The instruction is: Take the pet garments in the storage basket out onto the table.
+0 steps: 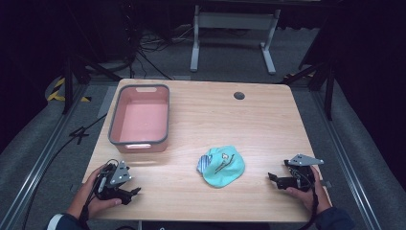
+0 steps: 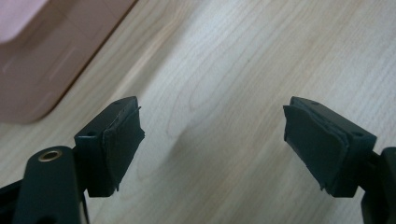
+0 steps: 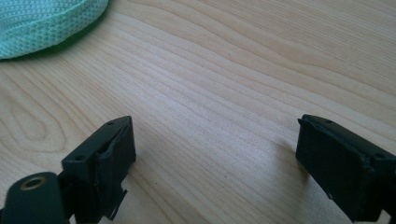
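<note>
A mint-green cloth cap [image 1: 221, 166] with a small printed design lies on the wooden table [image 1: 215, 115], front of centre. An empty pink bin [image 1: 140, 118] with a grey rim stands at the left rear. Near the front left corner a hand holds my left gripper [image 1: 135, 192], which is open over bare wood, its pads [image 2: 122, 140] wide apart and the pink bin [image 2: 32, 56] off to their upper left. At the front right my right gripper [image 1: 271, 177] is open too, fingertips [image 3: 114, 154] spread, with the edge of the cap [image 3: 44, 21] ahead at the upper left.
A dark round cable hole [image 1: 239, 95] sits in the table's back edge. Behind the table are a white desk frame [image 1: 233, 28], cables on the grey floor and black stands at both sides.
</note>
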Demonstrator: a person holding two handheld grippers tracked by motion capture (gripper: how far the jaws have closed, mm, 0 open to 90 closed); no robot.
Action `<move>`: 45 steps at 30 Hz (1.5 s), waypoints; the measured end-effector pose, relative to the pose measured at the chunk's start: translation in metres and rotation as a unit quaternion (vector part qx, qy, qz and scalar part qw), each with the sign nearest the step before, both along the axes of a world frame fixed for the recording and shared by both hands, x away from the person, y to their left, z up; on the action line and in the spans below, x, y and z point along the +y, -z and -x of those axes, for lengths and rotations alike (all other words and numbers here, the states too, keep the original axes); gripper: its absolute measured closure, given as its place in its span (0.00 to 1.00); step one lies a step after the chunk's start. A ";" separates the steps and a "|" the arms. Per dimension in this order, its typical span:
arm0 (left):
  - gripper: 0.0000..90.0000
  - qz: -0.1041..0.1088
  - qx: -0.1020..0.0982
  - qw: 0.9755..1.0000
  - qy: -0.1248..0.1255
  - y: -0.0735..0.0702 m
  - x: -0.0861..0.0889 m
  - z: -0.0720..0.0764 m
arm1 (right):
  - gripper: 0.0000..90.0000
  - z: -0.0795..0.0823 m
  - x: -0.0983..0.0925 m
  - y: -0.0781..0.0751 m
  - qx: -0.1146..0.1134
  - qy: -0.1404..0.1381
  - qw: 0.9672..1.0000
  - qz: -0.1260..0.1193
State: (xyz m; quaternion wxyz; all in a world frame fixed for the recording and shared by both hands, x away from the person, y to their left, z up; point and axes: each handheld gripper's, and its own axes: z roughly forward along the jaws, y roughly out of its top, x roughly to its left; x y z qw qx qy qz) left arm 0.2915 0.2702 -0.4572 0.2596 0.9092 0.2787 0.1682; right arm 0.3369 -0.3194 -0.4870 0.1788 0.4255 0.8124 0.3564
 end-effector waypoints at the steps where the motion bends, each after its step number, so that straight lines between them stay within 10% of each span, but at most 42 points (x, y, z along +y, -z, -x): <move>1: 0.21 0.006 0.003 1.000 -0.003 0.002 0.002 0.001 | 0.14 0.000 0.000 0.000 0.000 0.000 1.000 0.001; 12: 0.17 0.114 0.020 0.992 -0.040 0.025 0.032 0.005 | 0.14 0.000 0.000 0.000 0.000 0.000 1.000 0.000; 45: 0.16 0.112 0.020 0.992 -0.049 0.025 0.032 0.006 | 0.15 0.003 0.000 0.000 -0.002 0.001 1.000 0.002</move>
